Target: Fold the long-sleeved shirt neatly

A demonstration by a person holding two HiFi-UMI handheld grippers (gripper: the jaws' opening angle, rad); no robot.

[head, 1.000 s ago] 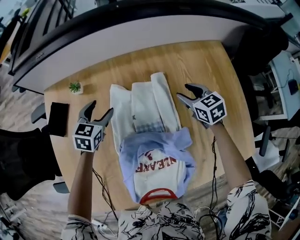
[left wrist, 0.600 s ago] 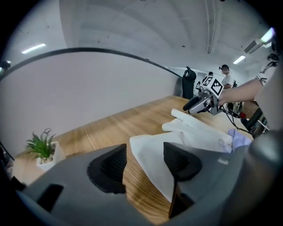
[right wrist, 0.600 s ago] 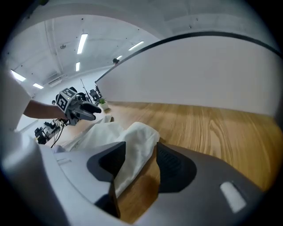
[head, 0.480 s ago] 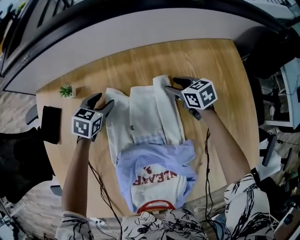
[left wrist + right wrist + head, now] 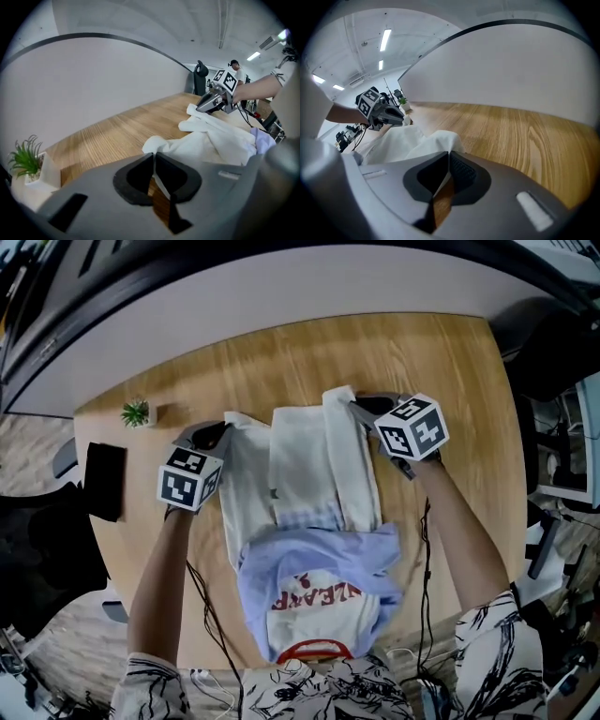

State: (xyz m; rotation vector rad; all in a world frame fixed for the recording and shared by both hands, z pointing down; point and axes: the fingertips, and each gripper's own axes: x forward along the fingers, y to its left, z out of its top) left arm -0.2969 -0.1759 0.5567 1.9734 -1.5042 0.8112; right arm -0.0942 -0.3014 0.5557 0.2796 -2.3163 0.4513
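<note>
In the head view, the dark tips of the left tool (image 5: 214, 430) and the right tool (image 5: 361, 407) are too small to show what lies between them. In the gripper views each tool's grey body blocks all but a sliver of white cloth of the long-sleeved shirt (image 5: 309, 484) in the slit of its closed jaws. A blue fold (image 5: 319, 554) covers part of the red print (image 5: 314, 594). The person's patterned clothing (image 5: 328, 690) overlaps the red collar (image 5: 314, 651) and hides the near rim of the desk (image 5: 431, 362). The flat black thing (image 5: 103, 482) at the desk's left edge cannot be identified.
</note>
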